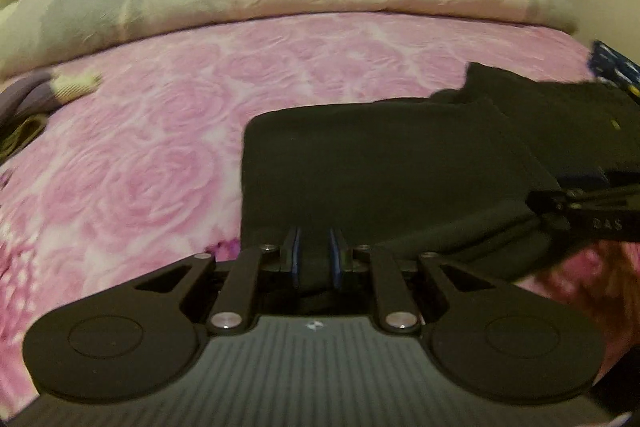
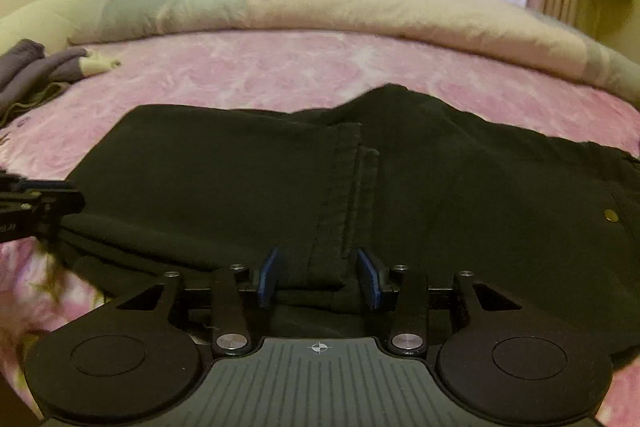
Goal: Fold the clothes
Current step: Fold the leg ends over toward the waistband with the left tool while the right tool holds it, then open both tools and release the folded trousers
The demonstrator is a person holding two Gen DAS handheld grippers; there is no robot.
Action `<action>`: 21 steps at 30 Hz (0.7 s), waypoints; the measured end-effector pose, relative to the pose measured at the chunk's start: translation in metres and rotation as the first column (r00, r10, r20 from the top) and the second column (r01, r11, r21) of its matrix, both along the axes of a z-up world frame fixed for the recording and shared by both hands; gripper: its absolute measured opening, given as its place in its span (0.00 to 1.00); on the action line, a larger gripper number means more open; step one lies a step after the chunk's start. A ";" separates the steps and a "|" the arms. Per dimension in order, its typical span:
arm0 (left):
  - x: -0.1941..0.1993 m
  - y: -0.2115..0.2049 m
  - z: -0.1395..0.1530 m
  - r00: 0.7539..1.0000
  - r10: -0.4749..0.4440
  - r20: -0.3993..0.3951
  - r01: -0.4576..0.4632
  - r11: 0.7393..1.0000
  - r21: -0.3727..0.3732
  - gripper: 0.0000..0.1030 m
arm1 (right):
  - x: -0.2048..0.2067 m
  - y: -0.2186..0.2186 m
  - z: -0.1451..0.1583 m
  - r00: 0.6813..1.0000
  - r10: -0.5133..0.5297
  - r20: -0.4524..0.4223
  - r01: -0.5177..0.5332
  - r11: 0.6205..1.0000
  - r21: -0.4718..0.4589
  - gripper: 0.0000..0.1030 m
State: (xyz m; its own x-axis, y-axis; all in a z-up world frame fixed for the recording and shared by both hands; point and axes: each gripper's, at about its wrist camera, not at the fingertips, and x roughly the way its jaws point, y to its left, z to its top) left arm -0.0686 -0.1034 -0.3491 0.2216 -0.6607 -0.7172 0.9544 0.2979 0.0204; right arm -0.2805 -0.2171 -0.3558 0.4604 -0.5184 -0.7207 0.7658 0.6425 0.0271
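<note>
Black trousers (image 2: 240, 179) on pink rose bedspread (image 1: 160, 155)

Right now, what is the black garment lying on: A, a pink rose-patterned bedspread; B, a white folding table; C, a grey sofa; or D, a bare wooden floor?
A: the black garment is spread over the pink rose-patterned bedspread, with pink showing around its edges.
</note>
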 end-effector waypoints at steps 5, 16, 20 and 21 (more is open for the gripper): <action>-0.020 0.016 0.016 0.998 0.058 0.018 -0.059 0.997 0.044 0.15 | -0.023 0.013 0.019 0.998 -0.049 0.044 0.047 0.998 0.042 0.41; -0.071 0.069 0.054 0.991 0.129 0.033 -0.130 0.991 0.040 0.37 | -0.072 0.062 0.057 0.992 -0.124 0.030 0.125 0.992 -0.020 0.45; -0.092 0.087 0.077 0.991 0.117 0.064 -0.117 0.993 -0.008 0.41 | -0.093 0.082 0.079 0.985 -0.153 0.085 0.159 0.985 -0.073 0.75; -0.097 0.091 0.082 0.991 0.111 0.073 -0.110 0.994 -0.019 0.41 | -0.099 0.087 0.083 0.983 -0.158 0.098 0.166 0.983 -0.080 0.75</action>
State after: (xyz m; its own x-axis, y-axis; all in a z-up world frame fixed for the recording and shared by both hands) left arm -0.1659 -0.0124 -0.2669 0.3460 -0.6395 -0.6865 0.9116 0.4023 0.0846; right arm -0.3793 -0.1297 -0.2726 0.4267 -0.6502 -0.6286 0.8566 0.5134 0.0505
